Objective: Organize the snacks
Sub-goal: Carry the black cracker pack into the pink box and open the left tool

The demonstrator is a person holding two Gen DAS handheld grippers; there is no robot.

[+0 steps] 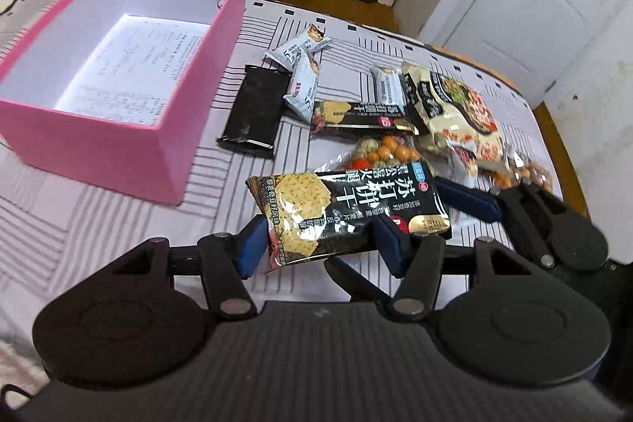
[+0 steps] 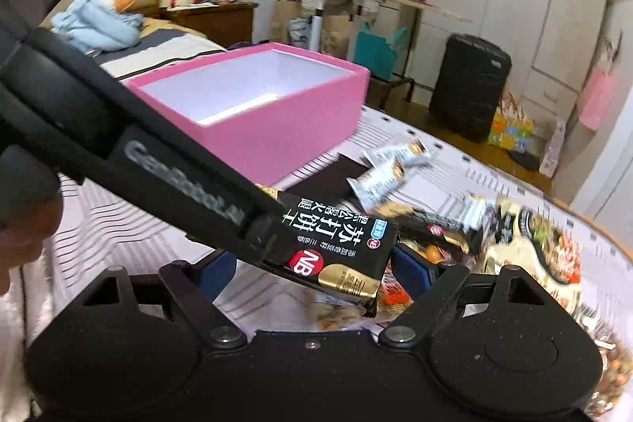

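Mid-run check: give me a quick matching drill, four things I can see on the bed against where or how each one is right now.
Things:
1. cracker pack
2. pink box
3. black wrapper
4. right gripper

States:
A. open, nothing between its pads
B. flat on the bedspread beside the box
C. gripped by the left gripper
D. holds only a printed sheet

Pairs: 1-C, 2-D, 3-B, 4-A

The black foil cracker packet (image 2: 340,244) carries white Chinese characters 苏打饼干 and a red roundel reading "NB". The black plastic arm of the left tongs (image 2: 158,176) bears grey lettering, "GenRobot".
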